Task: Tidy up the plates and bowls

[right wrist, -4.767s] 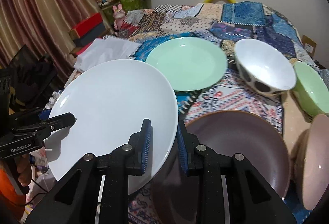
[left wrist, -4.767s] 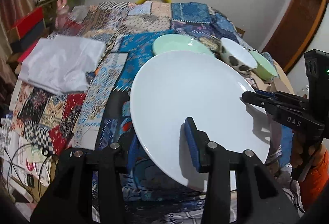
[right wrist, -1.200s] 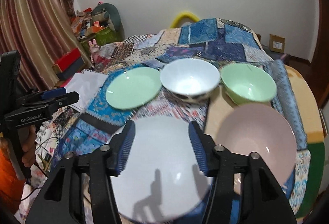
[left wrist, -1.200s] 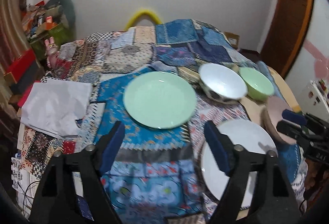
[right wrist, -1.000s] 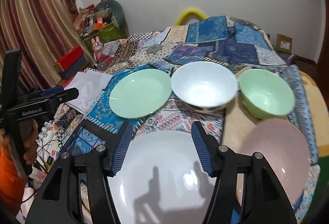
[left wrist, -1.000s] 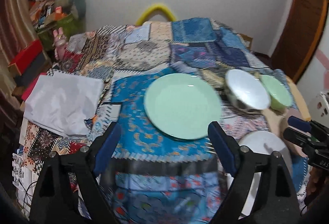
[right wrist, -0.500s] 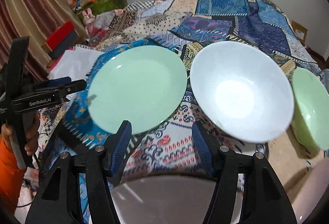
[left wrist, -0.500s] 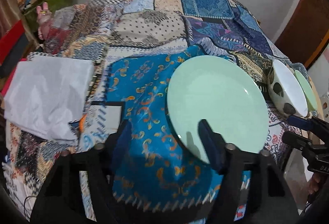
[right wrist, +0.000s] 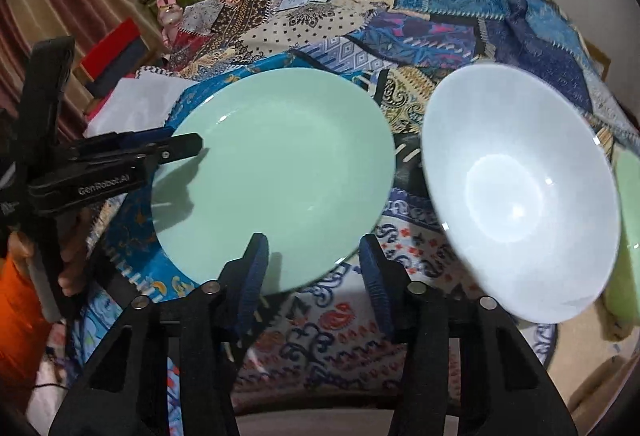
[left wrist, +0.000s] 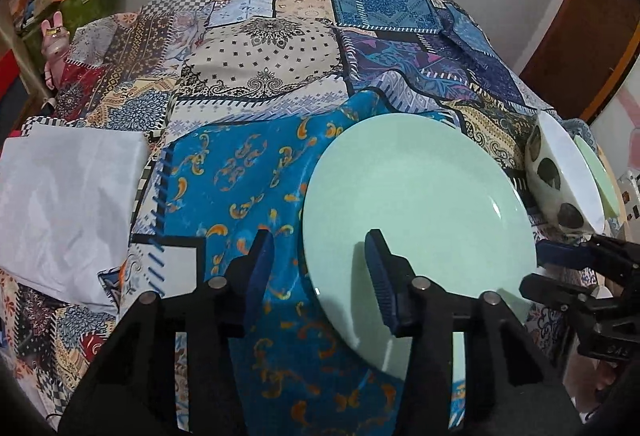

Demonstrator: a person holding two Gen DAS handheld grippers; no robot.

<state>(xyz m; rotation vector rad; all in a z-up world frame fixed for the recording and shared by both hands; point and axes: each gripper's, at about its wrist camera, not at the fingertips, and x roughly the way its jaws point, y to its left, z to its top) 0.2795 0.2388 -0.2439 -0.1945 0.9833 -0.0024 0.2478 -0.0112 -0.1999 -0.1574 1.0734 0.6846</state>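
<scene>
mint-green plate (right wrist: 276, 171) lies flat beside a white spotted bowl (right wrist: 516, 191), pale green bowl (left wrist: 600, 181) beyond

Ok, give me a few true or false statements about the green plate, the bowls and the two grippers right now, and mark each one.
1. The green plate lies on the patchwork cloth. True.
2. The left gripper straddles the plate's edge. True; its jaws have just been closing, one finger above the plate, one outside it.
3. The white bowl is stacked on the green plate. False; it sits beside it.
4. The right gripper is clamped on the white bowl. False; it is at the green plate's near rim, pads not pressing.
</scene>
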